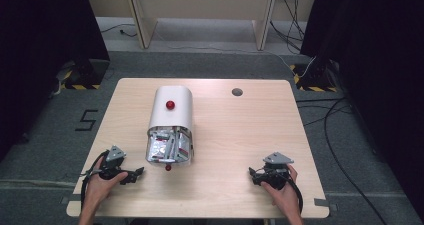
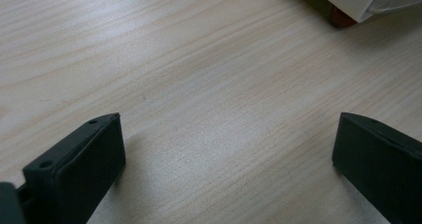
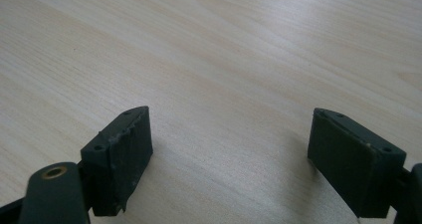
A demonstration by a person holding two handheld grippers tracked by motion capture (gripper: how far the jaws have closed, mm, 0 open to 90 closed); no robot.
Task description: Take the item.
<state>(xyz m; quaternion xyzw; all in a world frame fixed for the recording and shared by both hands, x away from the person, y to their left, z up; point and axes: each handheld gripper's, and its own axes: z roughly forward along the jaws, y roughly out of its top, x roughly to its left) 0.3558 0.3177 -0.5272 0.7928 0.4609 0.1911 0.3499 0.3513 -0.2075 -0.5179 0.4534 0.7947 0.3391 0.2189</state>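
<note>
wooden surface: white round-topped container with red knob, lying left of centre, its open end toward the person, packets inside. left gripper: resting at near left edge, jaws spread, nothing held. right gripper: resting at near right, jaws spread, nothing held.

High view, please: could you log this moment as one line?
left gripper: open, on wooden table | right gripper: open | white red-knobbed bread-bin-shaped box: open, packets inside
</note>
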